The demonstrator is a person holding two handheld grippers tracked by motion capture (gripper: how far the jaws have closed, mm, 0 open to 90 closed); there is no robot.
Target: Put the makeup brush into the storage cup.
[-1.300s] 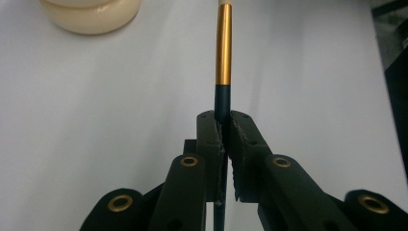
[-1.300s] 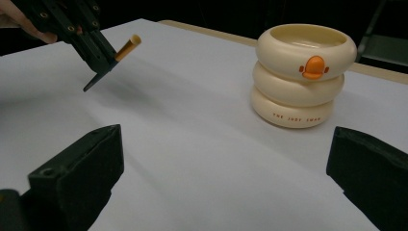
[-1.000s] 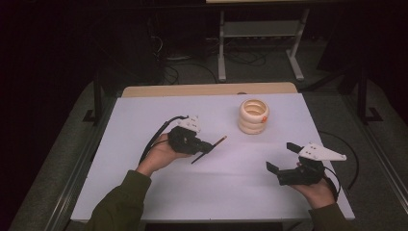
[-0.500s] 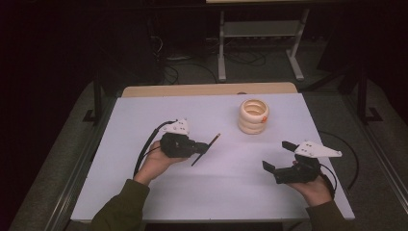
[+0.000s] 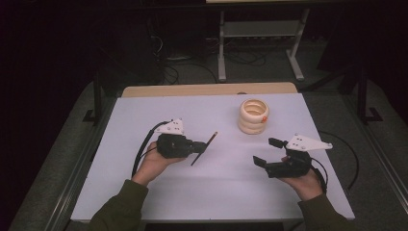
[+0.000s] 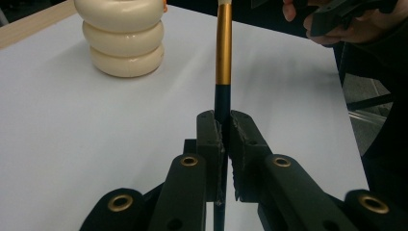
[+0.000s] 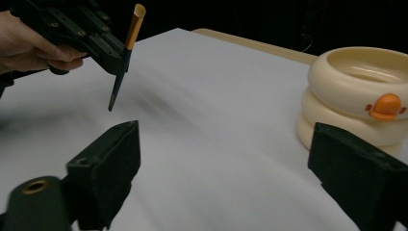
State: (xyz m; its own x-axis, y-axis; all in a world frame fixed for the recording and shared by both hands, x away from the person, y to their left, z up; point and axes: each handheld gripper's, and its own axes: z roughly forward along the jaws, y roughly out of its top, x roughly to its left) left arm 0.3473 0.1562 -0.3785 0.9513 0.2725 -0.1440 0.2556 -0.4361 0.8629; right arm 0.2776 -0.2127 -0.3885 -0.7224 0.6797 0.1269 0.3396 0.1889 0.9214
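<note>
Nearest the camera in the high view, two olive-green sleeves (image 5: pixel 122 211) come in over the table's near edge, each hand carrying a gripper. On the right side, the right gripper (image 5: pixel 267 152) hangs low above the white table (image 5: pixel 159 110), its jaws spread wide with nothing between them, and they have just been closing a little from their widest; in the right gripper view the two black pads (image 7: pixel 113 161) frame bare tabletop, so nothing is gripped there. Across from it, the left gripper (image 5: pixel 198 147) has its jaws clamped tight on a slim pen (image 5: pixel 204 148), dark blue at the lower end, gold along the upper barrel, with a pale tip; the pen is held clear of the surface and slanted, its pale tip toward the far right. In the left gripper view the pads (image 6: pixel 243 139) pinch the dark section and the gold barrel runs straight ahead. Farther back stands the cream ringed holder (image 5: pixel 253 116), three stacked rolls with a small orange duck mark, mouth open, well apart from both grippers. By my reading, the pickup is done; what's left is carrying the pen over and dropping it into that holder, maybe with the free gripper's help.
</note>
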